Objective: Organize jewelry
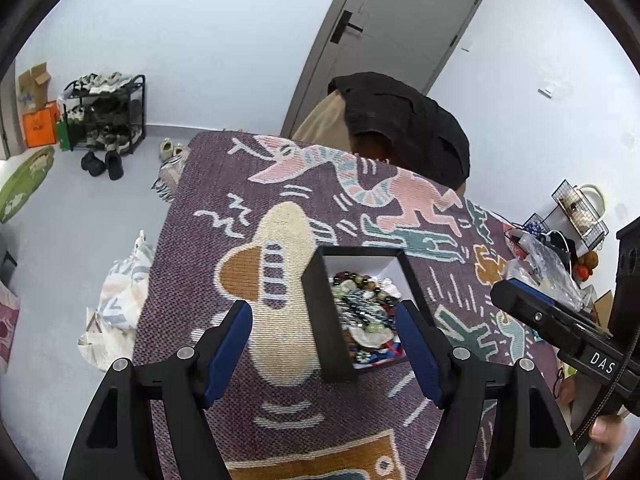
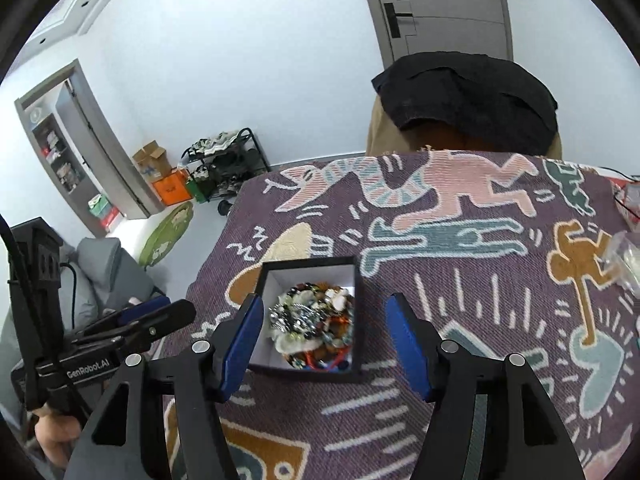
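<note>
A black open box (image 1: 320,312) with a white lining stands on the patterned purple tablecloth (image 1: 224,216). It holds a heap of mixed jewelry (image 1: 366,312), beads and bracelets. My left gripper (image 1: 324,344) is open and empty, above the box's left wall. In the right wrist view the same box (image 2: 358,312) with the jewelry (image 2: 312,320) lies between my open fingers. My right gripper (image 2: 324,340) is open and empty above it. The right gripper also shows at the right of the left wrist view (image 1: 560,324), and the left gripper at the left of the right wrist view (image 2: 132,320).
A chair draped with a black garment (image 1: 404,120) stands at the table's far edge. Clear plastic bags and clutter (image 1: 548,264) lie at the table's right edge. A shoe rack (image 1: 104,112) and a grey door (image 1: 392,40) are by the far wall.
</note>
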### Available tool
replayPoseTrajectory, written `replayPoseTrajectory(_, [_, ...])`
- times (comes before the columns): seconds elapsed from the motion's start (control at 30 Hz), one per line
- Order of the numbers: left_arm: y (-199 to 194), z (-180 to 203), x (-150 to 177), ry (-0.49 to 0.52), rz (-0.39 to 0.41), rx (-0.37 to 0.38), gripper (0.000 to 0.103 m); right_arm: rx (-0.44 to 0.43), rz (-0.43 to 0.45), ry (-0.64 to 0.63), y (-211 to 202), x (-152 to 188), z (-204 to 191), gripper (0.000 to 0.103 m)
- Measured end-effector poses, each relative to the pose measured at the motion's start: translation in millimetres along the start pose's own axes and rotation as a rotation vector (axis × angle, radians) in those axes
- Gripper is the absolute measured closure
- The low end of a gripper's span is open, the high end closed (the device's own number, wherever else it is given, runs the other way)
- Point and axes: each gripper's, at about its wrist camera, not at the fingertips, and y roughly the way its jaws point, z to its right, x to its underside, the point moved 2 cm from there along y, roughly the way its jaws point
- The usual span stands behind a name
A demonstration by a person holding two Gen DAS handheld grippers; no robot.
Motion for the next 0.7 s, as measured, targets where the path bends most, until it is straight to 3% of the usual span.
replayPoseTrajectory(0.1, [-3.1, 13.2, 1.8, 0.016, 0.012, -0.01, 0.026, 0.001, 0.009, 0.019, -10.7, 4.1, 10.7, 0.036])
replayPoseTrajectory(0.2, [-7.7, 28.7, 4.8, 0.041, 0.03, -0.009, 0.018, 0.006, 0.024, 0.045, -22.9, 8.3, 22.0, 0.024])
replayPoseTrajectory(0.4, [-18.1, 58.4, 8.0, 0.081, 0.052, 0.005, 0.011, 0.014, 0.042, 0.087, -47.3, 15.8, 46.4, 0.022])
replayPoseTrajectory(0.57, [-30.2, 81.5, 10.8, 0.115, 0.08, 0.017, 0.005, 0.04, 0.066, 0.099, -69.4, 23.4, 59.6, 0.004])
replayPoseTrajectory(0.7, [-38.1, 99.7, 16.8, 0.142, 0.097, 0.026, 0.005, 0.057, 0.07, 0.124, -84.0, 31.6, 72.7, 0.003])
